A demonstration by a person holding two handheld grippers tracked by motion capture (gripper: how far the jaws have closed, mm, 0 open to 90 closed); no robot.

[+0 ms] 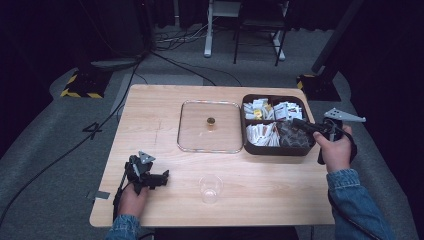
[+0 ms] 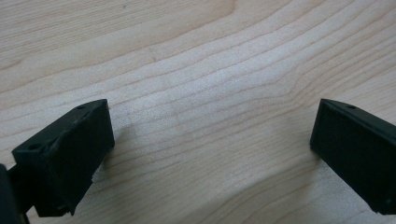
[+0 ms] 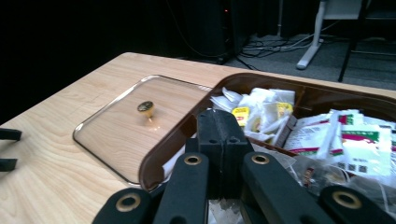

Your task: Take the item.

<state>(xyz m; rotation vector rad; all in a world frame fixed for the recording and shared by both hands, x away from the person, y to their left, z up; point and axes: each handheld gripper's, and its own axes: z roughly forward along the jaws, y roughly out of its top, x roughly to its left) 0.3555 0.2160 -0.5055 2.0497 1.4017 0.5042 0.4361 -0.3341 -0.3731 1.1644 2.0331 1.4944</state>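
Jaws of right gripper [image 1: 300, 123] pressed together, nothing seen between, over brown sachet box [image 1: 250, 146] at bench's far right, left gripper [image 1: 162, 178] jaws wide apart on bare bench w/ clear cup [image 1: 210, 188] nearby, glass lid [image 1: 190, 125] beside box.

A recording studio or lab: black curtains [image 1: 45, 30] close off the space, cables [image 1: 180, 37] trail over grey carpet [image 1: 30, 165], hazard-striped stand bases [image 1: 82, 85] flank a lone wooden surface [image 1: 150, 125].
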